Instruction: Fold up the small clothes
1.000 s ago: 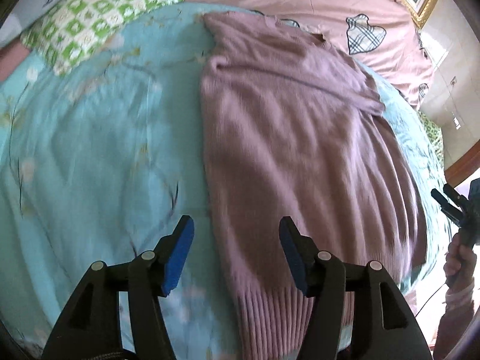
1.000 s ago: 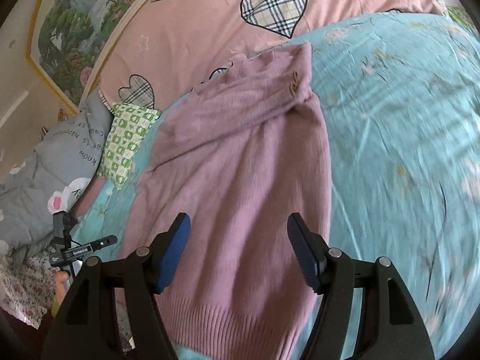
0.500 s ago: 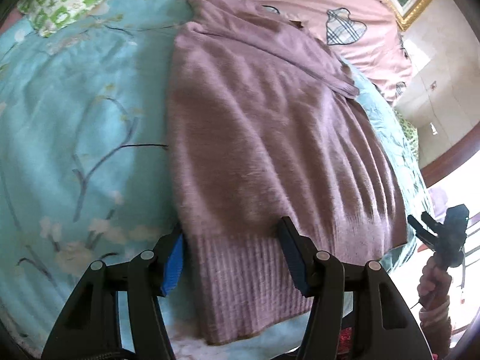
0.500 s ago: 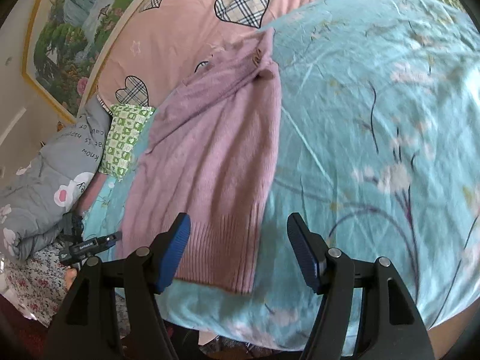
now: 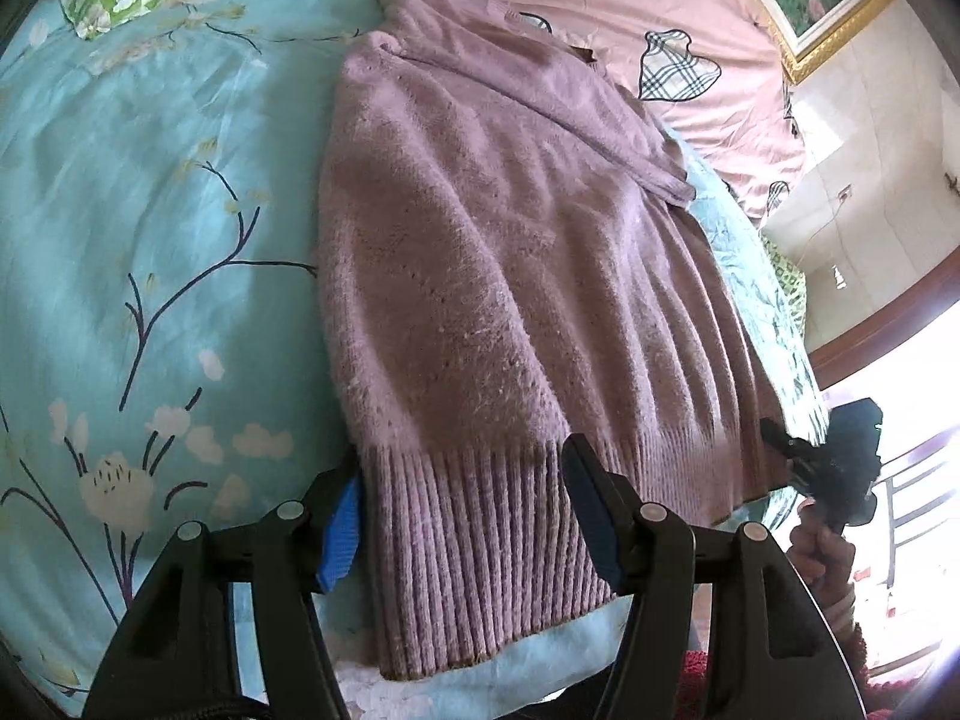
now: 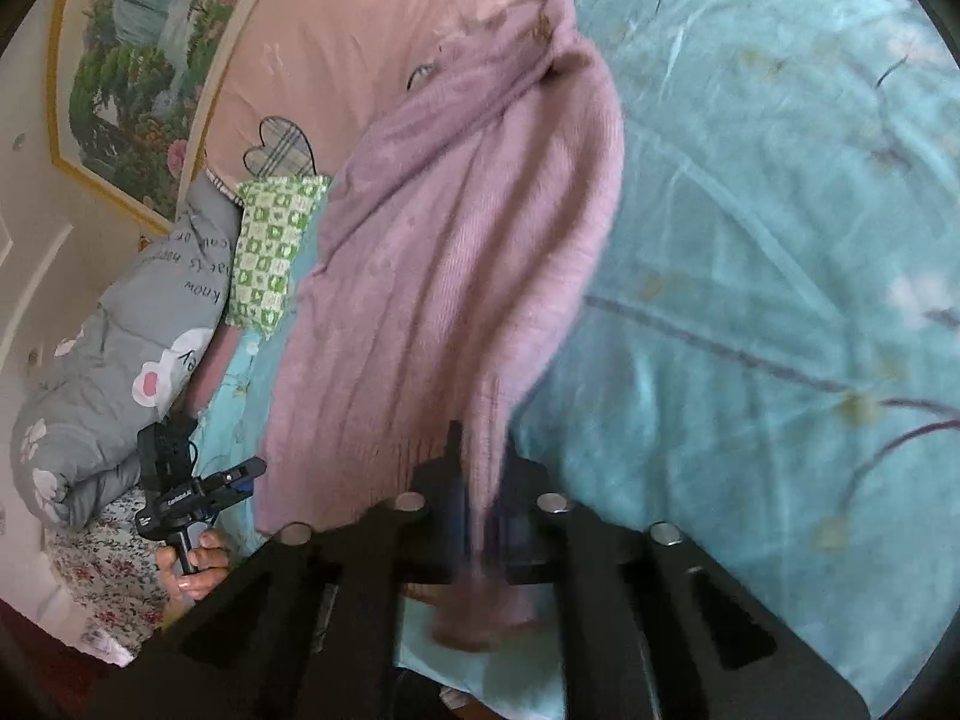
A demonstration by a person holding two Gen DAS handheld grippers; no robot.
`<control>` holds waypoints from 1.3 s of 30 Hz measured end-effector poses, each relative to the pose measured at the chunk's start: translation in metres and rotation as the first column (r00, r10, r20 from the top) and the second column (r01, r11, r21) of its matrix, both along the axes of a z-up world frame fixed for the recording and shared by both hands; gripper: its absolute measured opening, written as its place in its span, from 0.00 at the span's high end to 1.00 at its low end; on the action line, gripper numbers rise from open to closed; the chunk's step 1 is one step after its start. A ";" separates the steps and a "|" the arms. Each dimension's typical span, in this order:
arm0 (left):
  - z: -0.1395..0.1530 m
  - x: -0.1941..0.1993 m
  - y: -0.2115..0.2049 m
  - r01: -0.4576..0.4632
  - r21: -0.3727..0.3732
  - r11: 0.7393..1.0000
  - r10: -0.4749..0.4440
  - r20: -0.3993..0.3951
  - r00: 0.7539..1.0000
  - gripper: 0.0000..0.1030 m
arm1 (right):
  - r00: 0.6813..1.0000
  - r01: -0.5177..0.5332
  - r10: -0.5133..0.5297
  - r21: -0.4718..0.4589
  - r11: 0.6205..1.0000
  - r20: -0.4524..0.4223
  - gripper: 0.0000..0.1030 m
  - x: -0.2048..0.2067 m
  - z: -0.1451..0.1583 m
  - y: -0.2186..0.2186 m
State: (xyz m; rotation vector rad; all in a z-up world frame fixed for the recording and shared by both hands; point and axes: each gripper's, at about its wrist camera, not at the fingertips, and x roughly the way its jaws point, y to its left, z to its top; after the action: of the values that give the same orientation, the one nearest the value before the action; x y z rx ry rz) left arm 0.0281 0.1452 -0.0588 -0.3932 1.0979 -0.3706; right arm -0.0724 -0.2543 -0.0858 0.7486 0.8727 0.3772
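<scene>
Sweater (image 5: 498, 276): mauve knit, fuzzy nap on the body, thick ribbed band along the hem; it lies flat on the bed with the hem toward the near edge and a sleeve folded across the upper part.
Sweater, right wrist view (image 6: 456, 276): long soft creases run down the knit; the near right hem corner is gathered into a narrow bunch.
Bedsheet (image 5: 150, 228): smooth turquoise cotton printed with dark branches and pale blossoms, lightly creased.
Left tongs (image 5: 465, 513): black frame with blue pads, spread wide; the ribbed left hem corner sits between the two fingers, the left pad at the knit's edge, no pinch on the fabric.
Right tongs (image 6: 480, 480): black fingers drawn close together, clenched on the bunched hem corner of the sweater; this part of the picture is blurred.
Quilt (image 5: 690, 18): pink, matte, with plaid heart patches, at the head of the bed beyond the sweater.
Green pillow (image 6: 270, 252): green and white check, rectangular, beside the sweater's left shoulder.
Grey bedding (image 6: 120, 360): rolled bundle with printed lettering and paw shapes, next to the green pillow.
Painting (image 6: 138, 54): landscape in a gilt frame on the wall.
</scene>
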 end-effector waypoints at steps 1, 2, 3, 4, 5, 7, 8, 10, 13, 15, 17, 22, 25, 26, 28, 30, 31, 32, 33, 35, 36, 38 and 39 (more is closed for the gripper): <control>0.001 0.001 -0.001 0.002 0.005 1.000 -0.002 -0.002 1.000 0.40 | 1.000 0.008 -0.008 0.010 1.000 0.030 0.93 -0.005 0.007 -0.003; 0.000 0.001 -0.001 0.004 0.008 1.000 -0.004 -0.001 1.000 0.40 | 0.997 0.026 -0.028 0.036 0.999 0.065 0.93 -0.013 0.015 -0.011; 0.000 0.000 -0.002 0.006 0.011 1.000 -0.006 0.001 1.000 0.40 | 0.992 0.066 -0.073 0.066 0.996 0.103 0.94 -0.027 0.025 -0.027; 0.000 0.000 -0.003 0.009 0.015 1.000 -0.009 0.004 1.000 0.40 | 0.989 0.089 -0.097 0.070 0.994 0.114 0.94 -0.034 0.029 -0.037; 0.000 0.001 -0.004 0.012 0.020 1.000 -0.012 0.009 1.000 0.40 | 0.986 0.121 -0.126 0.055 0.991 0.113 0.94 -0.043 0.033 -0.048; -0.001 0.003 -0.006 0.013 0.029 0.999 -0.014 0.018 1.000 0.40 | 0.985 0.150 -0.151 0.016 0.989 0.088 0.94 -0.053 0.033 -0.062; -0.001 0.004 -0.008 0.016 0.034 0.999 -0.016 0.022 1.000 0.41 | 0.984 0.160 -0.160 0.013 0.987 0.076 0.94 -0.055 0.030 -0.065; 0.000 0.005 -0.015 0.025 0.059 0.998 -0.027 0.035 0.999 0.45 | 0.987 0.155 -0.155 0.011 0.988 0.044 0.94 -0.051 0.022 -0.062; -0.002 0.003 -0.022 0.061 0.089 0.994 -0.065 0.036 0.997 0.94 | 0.990 0.139 -0.139 0.012 0.990 0.030 0.94 -0.043 0.013 -0.052; 0.003 -0.004 -0.016 0.050 0.088 0.995 -0.055 0.049 0.997 0.96 | 0.991 0.129 -0.130 0.010 0.992 0.024 0.94 -0.040 0.011 -0.046; 0.017 -0.018 -0.005 0.032 0.084 0.996 -0.041 0.111 0.993 0.96 | 0.992 0.123 -0.123 0.003 0.992 0.031 0.94 -0.042 0.013 -0.048; 0.003 -0.023 0.014 0.007 0.049 0.999 -0.010 0.066 0.998 0.96 | 0.994 0.113 -0.113 0.000 0.994 0.004 0.94 -0.042 0.005 -0.053; -0.001 -0.020 0.013 0.007 0.041 0.999 -0.009 0.040 0.999 0.90 | 0.995 0.098 -0.098 0.010 0.995 0.001 0.94 -0.041 0.002 -0.050; -0.001 -0.018 0.012 0.015 0.037 0.999 -0.016 0.034 0.999 0.80 | 0.996 0.094 -0.094 0.014 0.995 0.005 0.94 -0.041 0.002 -0.050; -0.002 -0.014 0.010 0.034 -0.015 0.999 -0.034 0.004 0.999 0.65 | 0.996 0.087 -0.087 0.035 0.996 0.002 0.91 -0.040 0.003 -0.050; -0.001 -0.011 0.003 0.034 -0.015 0.999 -0.034 0.003 0.999 0.60 | 0.996 0.089 -0.089 0.034 0.995 -0.005 0.90 -0.038 0.002 -0.050; 0.000 -0.009 -0.003 0.033 0.010 0.999 -0.033 0.015 0.999 0.60 | 0.996 0.089 -0.088 0.036 0.995 -0.006 0.90 -0.037 0.001 -0.050; 0.000 -0.008 -0.006 0.032 0.028 0.999 -0.032 0.023 0.999 0.62 | 0.996 0.088 -0.088 0.039 0.995 -0.005 0.90 -0.036 0.000 -0.049; 0.000 -0.007 -0.012 0.027 0.062 0.998 -0.030 0.042 0.999 0.70 | 0.996 0.086 -0.086 0.045 0.995 -0.004 0.90 -0.035 -0.002 -0.048; -0.001 -0.006 -0.019 0.027 0.080 0.996 -0.032 0.056 0.998 0.95 | 0.997 0.073 -0.074 0.039 0.997 0.008 0.90 -0.032 -0.001 -0.045; 0.000 -0.007 -0.019 0.018 0.078 0.997 -0.023 0.064 0.998 0.96 | 0.998 0.068 -0.068 0.024 0.997 0.014 0.91 -0.033 0.000 -0.043; 0.010 -0.018 -0.010 -0.004 0.080 0.997 -0.005 0.113 0.994 0.97 | 0.997 0.070 -0.070 0.030 0.997 0.012 0.93 -0.038 0.001 -0.045; 0.016 -0.026 -0.005 -0.015 0.074 0.997 0.004 0.150 0.989 0.97 | 0.997 0.071 -0.072 0.033 0.997 0.016 0.94 -0.043 0.003 -0.048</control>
State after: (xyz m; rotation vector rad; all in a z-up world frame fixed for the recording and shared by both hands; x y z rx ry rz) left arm 0.0020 0.1403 -0.0425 -0.2987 0.9596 -0.3434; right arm -0.1156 -0.3022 -0.0830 0.8030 0.8235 0.3343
